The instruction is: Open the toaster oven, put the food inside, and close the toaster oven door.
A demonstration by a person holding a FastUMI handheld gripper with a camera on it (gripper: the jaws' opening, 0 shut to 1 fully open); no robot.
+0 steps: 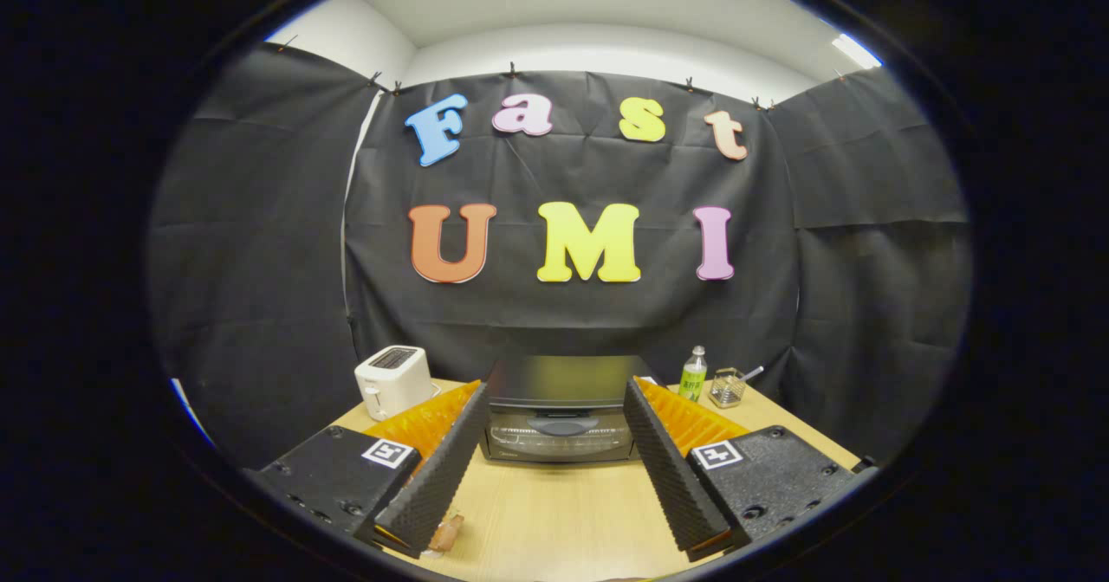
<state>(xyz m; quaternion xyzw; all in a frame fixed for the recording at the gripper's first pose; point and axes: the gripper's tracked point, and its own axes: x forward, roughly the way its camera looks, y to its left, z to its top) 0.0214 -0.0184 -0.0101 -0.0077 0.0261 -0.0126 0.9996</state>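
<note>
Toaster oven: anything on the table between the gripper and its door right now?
Nothing visible. The gripper is open, and only bare table lies between its fingers and the closed toaster oven just beyond them.

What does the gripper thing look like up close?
The gripper has two long fingers with bumpy, ribbed inner faces, like egg-crate foam. Each finger sits on a chunky black block with a rough, speckled surface and round screw holes. On top of each block is a small white square sticker with a black blocky pattern. The fingers stand wide apart, with nothing between them.
</note>
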